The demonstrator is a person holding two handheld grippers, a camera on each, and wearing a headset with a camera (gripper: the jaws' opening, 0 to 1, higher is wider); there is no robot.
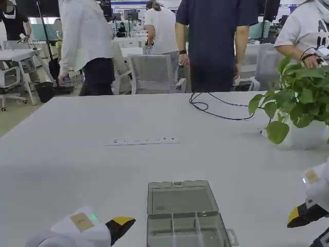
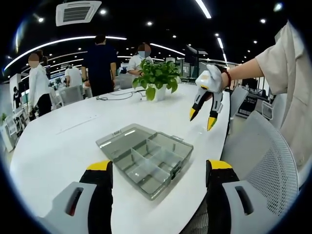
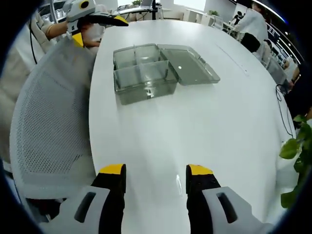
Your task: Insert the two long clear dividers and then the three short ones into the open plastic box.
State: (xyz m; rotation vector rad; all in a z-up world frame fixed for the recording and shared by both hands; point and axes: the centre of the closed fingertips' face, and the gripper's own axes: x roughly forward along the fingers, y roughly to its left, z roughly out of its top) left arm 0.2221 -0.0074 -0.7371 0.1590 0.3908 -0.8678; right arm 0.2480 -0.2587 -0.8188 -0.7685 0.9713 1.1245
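Smooth white surface, broad and matte. Clear rectangular plastic box lies at its near edge, hinged lid flat open, interior partitioned into compartments. Left gripper and right gripper flank it, yellow-tipped jaws parted, holding nothing.

Readable text: none that I can make out.
T-shirt print: dark letters on the white T-shirt, cut off by the frame edge.
Far banner: blue lettering, too small.
White strip on the desk: marks blurred.
Tan sticker behind the left claw: illegible.
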